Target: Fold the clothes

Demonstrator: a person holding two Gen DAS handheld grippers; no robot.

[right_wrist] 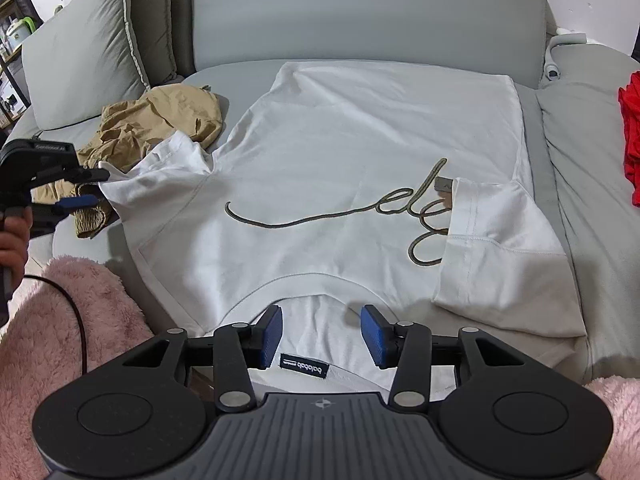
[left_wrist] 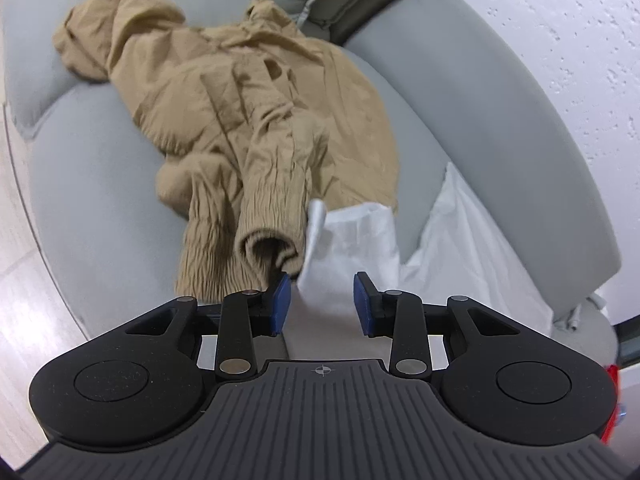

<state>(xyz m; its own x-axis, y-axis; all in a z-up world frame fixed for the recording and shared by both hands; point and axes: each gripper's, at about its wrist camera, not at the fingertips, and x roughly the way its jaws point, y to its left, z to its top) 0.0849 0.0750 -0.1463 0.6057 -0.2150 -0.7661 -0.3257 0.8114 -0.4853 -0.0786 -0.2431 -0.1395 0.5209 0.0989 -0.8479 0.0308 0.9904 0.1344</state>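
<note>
A white cotton T-shirt (right_wrist: 340,152) lies spread on the grey sofa (right_wrist: 360,20), beside crumpled tan trousers (left_wrist: 240,120). The left hand-held gripper (left_wrist: 320,300) and right hand-held gripper (right_wrist: 322,334) both gape, holding nothing.

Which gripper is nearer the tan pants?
Left. The left gripper is open right at the tan pants cuff; the right gripper is open over the white shirt collar.

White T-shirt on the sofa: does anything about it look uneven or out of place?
Yes. The white T-shirt lies flat, but only one sleeve is folded inward over the script. The other sleeve sticks out, overlapping the crumpled tan garment.
</note>
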